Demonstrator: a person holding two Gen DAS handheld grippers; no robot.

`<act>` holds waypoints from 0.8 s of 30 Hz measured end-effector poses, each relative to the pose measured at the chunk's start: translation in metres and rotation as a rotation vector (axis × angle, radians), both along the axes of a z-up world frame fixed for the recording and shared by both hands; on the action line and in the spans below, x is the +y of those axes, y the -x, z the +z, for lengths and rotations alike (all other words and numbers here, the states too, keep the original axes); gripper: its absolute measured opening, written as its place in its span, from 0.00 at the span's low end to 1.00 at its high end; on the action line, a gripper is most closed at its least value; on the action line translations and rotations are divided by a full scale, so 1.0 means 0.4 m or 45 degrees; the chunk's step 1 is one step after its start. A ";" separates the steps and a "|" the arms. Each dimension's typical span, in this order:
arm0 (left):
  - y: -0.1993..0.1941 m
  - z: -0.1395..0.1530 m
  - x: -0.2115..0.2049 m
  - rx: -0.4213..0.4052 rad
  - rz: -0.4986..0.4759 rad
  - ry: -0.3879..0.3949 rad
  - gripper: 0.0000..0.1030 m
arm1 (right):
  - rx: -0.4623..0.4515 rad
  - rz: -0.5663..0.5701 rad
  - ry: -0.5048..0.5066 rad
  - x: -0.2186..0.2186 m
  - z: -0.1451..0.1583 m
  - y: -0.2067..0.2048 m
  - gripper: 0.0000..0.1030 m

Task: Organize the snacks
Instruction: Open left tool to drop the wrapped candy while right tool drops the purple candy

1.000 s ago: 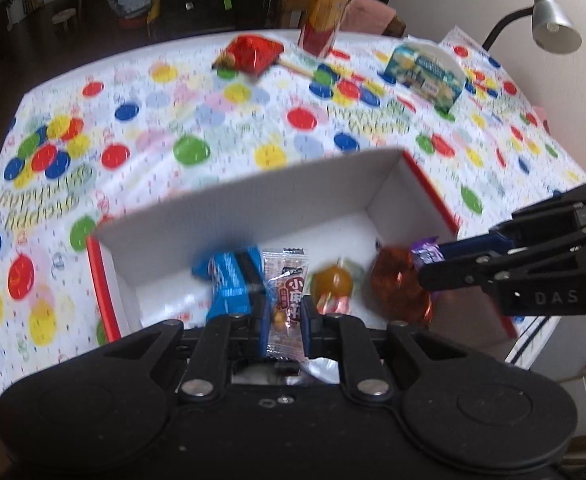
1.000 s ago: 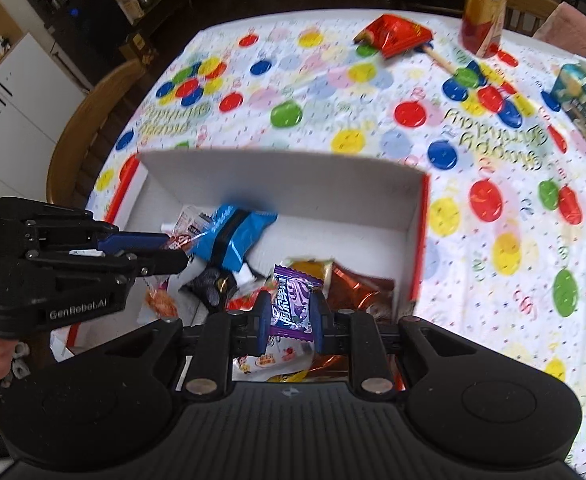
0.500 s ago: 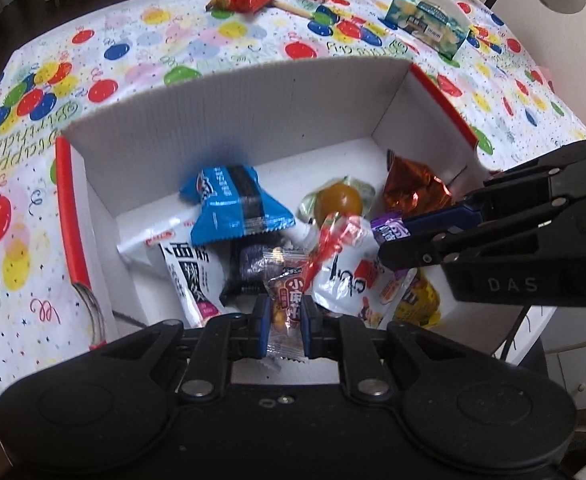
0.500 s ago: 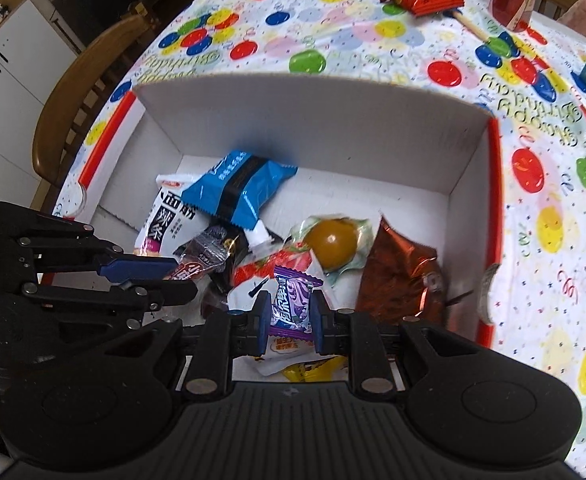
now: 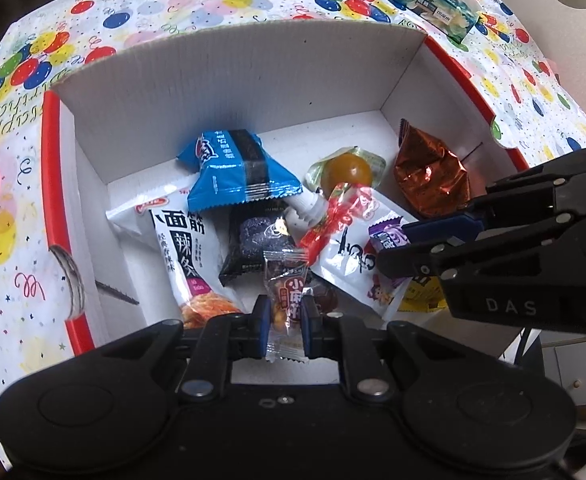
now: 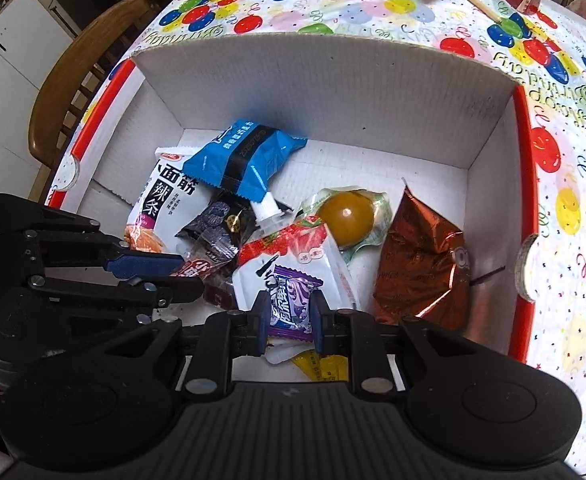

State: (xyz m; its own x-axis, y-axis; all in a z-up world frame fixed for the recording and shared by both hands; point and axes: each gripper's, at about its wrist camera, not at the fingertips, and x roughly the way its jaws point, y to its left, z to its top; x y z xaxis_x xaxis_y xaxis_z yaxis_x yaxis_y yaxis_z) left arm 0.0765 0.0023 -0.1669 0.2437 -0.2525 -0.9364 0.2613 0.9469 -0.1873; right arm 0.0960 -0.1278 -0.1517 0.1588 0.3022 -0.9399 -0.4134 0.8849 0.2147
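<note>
Both tools low over box

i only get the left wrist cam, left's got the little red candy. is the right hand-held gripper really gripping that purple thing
Observer: Yes. The right hand-held gripper is shut on the purple candy, with its wrapper pinched between both pads.
Operator: anything off the table edge on my left
Observer: A wooden chair stands against that edge.
Operator: and past that
Observer: A white cabinet stands beyond the chair.
</note>
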 end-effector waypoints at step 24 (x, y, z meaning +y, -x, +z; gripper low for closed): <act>0.029 0.090 0.012 -0.108 -0.006 0.063 0.52 | -0.037 -0.022 -0.116 -0.056 0.120 0.022 0.30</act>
State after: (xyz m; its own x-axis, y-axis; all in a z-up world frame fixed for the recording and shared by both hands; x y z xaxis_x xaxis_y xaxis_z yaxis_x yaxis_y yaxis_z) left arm 0.0650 0.0070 -0.1307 0.3201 -0.2993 -0.8989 0.2824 0.9358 -0.2110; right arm 0.0873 -0.1500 -0.1037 0.1918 0.3836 -0.9034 -0.4056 0.8692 0.2829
